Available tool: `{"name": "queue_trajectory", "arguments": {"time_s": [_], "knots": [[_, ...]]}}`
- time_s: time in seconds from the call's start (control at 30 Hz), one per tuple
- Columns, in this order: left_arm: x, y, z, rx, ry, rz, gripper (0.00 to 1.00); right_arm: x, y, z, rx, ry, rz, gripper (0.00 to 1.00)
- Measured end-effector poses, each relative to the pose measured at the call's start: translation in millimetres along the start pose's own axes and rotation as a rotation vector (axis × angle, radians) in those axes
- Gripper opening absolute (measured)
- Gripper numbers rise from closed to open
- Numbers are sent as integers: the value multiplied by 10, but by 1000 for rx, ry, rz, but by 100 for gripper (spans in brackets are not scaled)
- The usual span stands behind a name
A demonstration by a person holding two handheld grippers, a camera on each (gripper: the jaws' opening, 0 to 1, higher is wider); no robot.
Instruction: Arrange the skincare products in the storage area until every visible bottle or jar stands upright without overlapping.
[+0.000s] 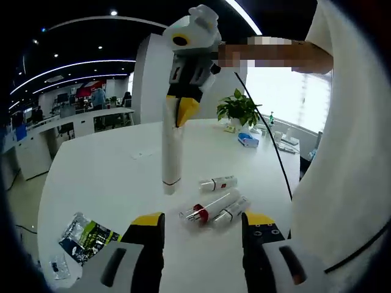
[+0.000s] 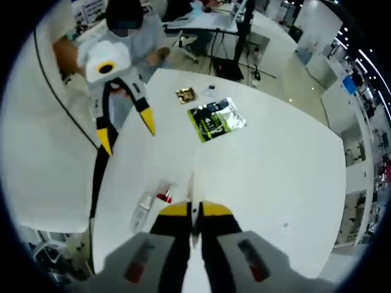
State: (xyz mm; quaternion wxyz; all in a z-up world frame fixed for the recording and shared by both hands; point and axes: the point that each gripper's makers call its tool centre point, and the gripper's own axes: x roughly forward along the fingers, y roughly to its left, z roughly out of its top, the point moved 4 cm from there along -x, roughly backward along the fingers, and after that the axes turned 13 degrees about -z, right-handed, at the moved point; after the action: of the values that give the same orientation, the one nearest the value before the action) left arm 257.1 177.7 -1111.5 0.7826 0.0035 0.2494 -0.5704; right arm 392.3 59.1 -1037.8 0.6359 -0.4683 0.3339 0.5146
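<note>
— What do you see from your left gripper view?

— My left gripper [image 1: 203, 227] has its yellow-tipped jaws spread wide, nothing between them, hovering over the white table [image 1: 110, 177]. Just beyond the gap lie three skincare items, all on their sides: a red-capped bottle [image 1: 208, 209], a clear-capped tube [image 1: 231, 210] touching it on the right, and a small bottle [image 1: 218, 182] a little farther off. Ahead and above them, my right gripper [image 1: 183, 107] comes down from the top, pinching a tall white tube [image 1: 171, 152], which hangs upright with its lower end close to the table (I cannot tell if it touches). To the left of my left jaw lies a green and black packet [image 1: 85, 235]. Far ahead stands a potted plant [image 1: 238, 108].

— And the right gripper view?

— My right gripper [image 2: 194, 209] has its jaws pressed onto the white tube [image 2: 192, 198], seen end-on as a thin sliver between the tips. Just left of the jaws lie the red-capped bottle [image 2: 162, 192] and a clear one [image 2: 143, 209]. My left gripper [image 2: 125, 119] hangs farther left, jaws apart. Ahead lies the packet [image 2: 217, 119].
</note>
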Motion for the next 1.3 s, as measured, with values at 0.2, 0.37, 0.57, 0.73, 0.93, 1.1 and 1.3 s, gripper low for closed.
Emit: {"name": "queue_trajectory", "arguments": {"time_s": [0.2, 0.37, 0.57, 0.73, 0.93, 1.1, 1.3], "knots": [[-71, 60, -28, -24, -10, 24, 51, 208, -182, -176, 59, 32, -4, 2], [-103, 102, -38, -47, -21, 42, 51, 336, -327, -301, 96, 53, -9, 2], [-99, 124, -51, -51, -14, 48, 51, 423, -443, -377, 134, 58, -21, 2], [-80, 141, -50, -63, -18, 54, 51, 484, -567, -423, 150, 64, -31, 2], [-52, 154, -55, -72, -19, 60, 51, 519, -672, -441, 155, 67, -38, 3], [-30, 144, -58, -71, -15, 61, 51, 551, -760, -511, 178, 71, -34, 3], [-14, 125, -68, -75, -14, 62, 51, 546, -797, -523, 194, 74, -39, 3]]}}
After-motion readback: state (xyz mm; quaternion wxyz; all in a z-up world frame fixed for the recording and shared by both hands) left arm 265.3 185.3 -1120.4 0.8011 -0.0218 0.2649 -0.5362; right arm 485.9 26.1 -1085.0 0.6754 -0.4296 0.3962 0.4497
